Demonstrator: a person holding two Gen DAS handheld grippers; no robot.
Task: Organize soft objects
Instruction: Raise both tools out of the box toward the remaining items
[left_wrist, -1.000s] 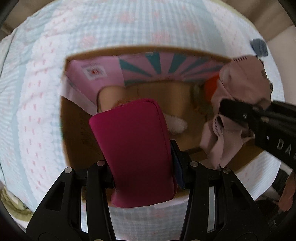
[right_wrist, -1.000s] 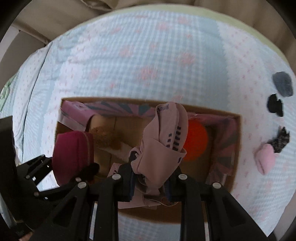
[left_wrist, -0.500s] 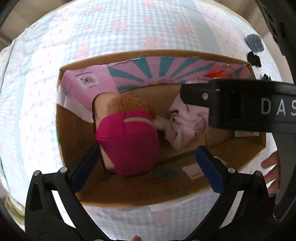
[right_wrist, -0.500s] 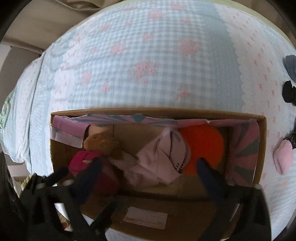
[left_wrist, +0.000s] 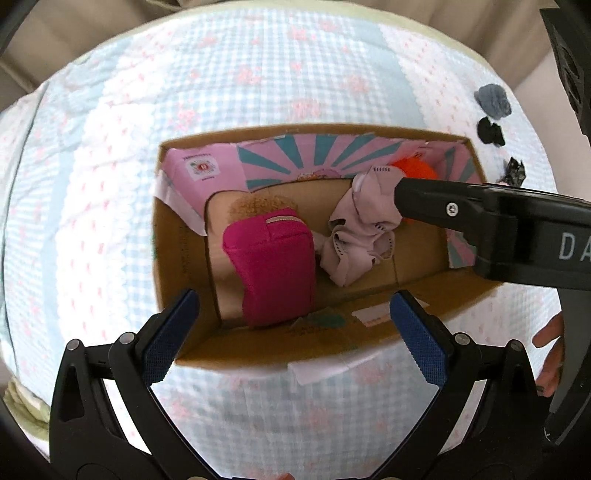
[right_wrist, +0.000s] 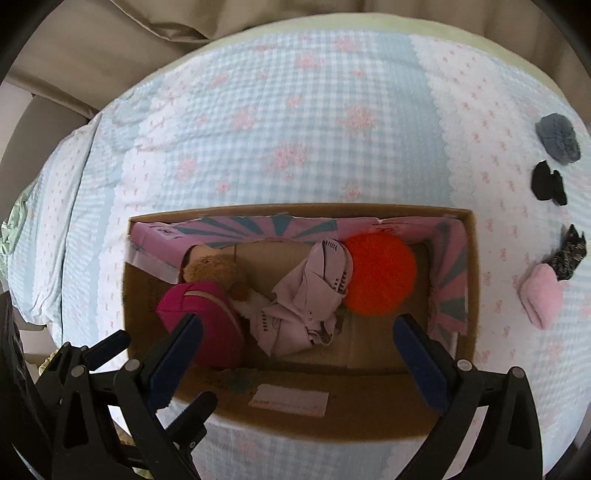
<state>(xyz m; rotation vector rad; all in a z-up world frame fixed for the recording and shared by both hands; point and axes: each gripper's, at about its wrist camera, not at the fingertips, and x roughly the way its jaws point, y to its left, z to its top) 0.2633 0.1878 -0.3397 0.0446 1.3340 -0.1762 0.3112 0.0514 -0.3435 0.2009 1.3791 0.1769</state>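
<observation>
An open cardboard box (left_wrist: 376, 334) (right_wrist: 466, 258) lies on the bed. Inside it stand a magenta zip pouch (left_wrist: 273, 269) (right_wrist: 201, 325), a brown plush toy (left_wrist: 258, 205) (right_wrist: 210, 269), a crumpled pale pink garment (left_wrist: 358, 240) (right_wrist: 306, 299) and an orange fuzzy ball (left_wrist: 413, 170) (right_wrist: 376, 277). My left gripper (left_wrist: 295, 332) is open and empty above the box's near wall. My right gripper (right_wrist: 295, 354) is open and empty above the box; its body crosses the left wrist view at the right.
The bed has a blue-and-white checked cover (right_wrist: 295, 129). To the right of the box lie a grey fuzzy item (right_wrist: 557, 138), a black item (right_wrist: 548, 184), a dark patterned item (right_wrist: 569, 254) and a pink rolled item (right_wrist: 541, 299).
Both grippers opened and pulled back. The magenta pouch left my left gripper and the pink garment left my right gripper; both now rest inside the box.
</observation>
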